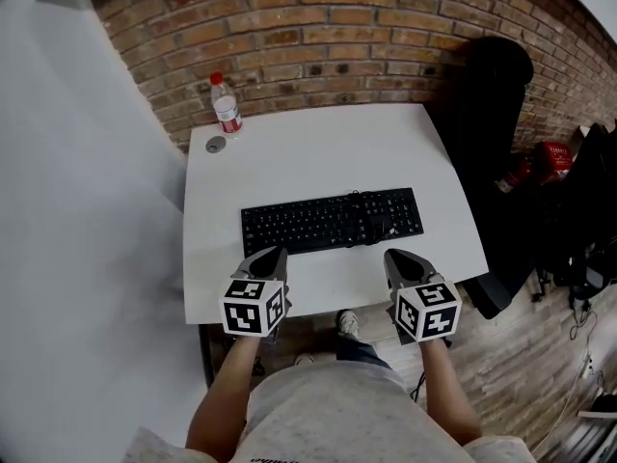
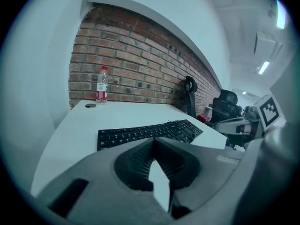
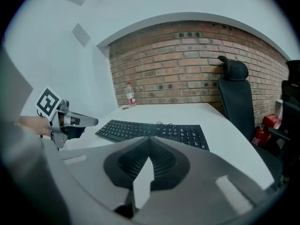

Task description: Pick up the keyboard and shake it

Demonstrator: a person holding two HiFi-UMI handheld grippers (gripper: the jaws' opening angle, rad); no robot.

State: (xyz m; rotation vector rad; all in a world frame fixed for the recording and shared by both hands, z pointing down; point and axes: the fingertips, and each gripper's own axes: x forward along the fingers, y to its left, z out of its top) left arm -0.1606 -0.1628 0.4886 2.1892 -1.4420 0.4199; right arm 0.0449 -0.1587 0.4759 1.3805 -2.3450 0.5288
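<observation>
A black keyboard (image 1: 332, 220) lies flat across the middle of the white table (image 1: 318, 148), with a thin cable coiled on its right part. The same keyboard (image 2: 147, 133) shows just beyond the jaws in the left gripper view, and the keyboard (image 3: 154, 130) also lies ahead in the right gripper view. My left gripper (image 1: 273, 254) hovers at the table's near edge, below the keyboard's left end, shut and empty. My right gripper (image 1: 397, 256) hangs below the keyboard's right end, shut with nothing in it. Neither touches the keyboard.
A water bottle with a red cap (image 1: 226, 104) stands at the table's far left corner beside a round grommet (image 1: 215, 145). A black office chair (image 1: 492, 114) sits to the right against the brick wall. A red fire extinguisher (image 1: 551, 159) stands further right.
</observation>
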